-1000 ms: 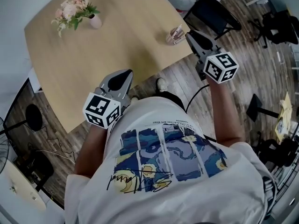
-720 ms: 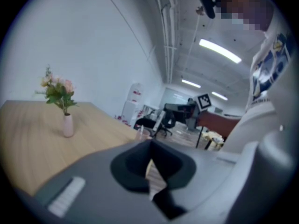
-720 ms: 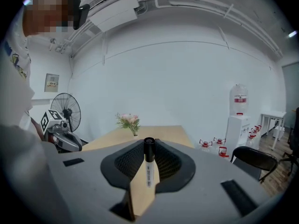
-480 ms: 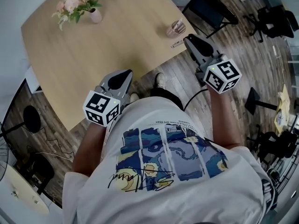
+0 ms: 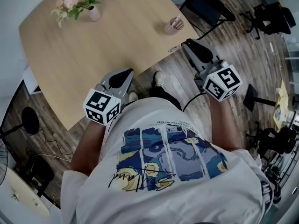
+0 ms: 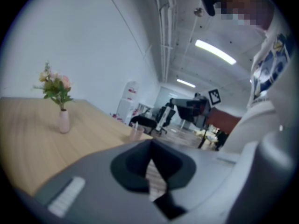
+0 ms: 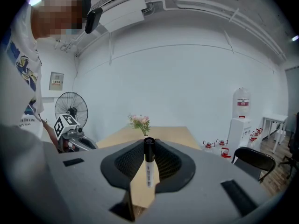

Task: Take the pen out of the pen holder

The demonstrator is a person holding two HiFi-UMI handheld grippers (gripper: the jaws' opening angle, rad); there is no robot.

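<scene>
my right tongs [image 7: 149, 146] pinch the pen [image 7: 148, 168] upright, its black cap poking up above the pads. in the head view the pen holder [image 5: 173, 25] stands near the table [image 5: 93, 55] edge, upper right of centre, and the pen is just below it, apart from it. my left tongs [image 6: 150, 146] are pressed together at the tips, empty, left of centre at the table's lower edge.

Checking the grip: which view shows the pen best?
The right gripper view: the white pen with a black cap stands clamped between its jaws. The head view shows a sliver; the left gripper view, nothing.
</scene>
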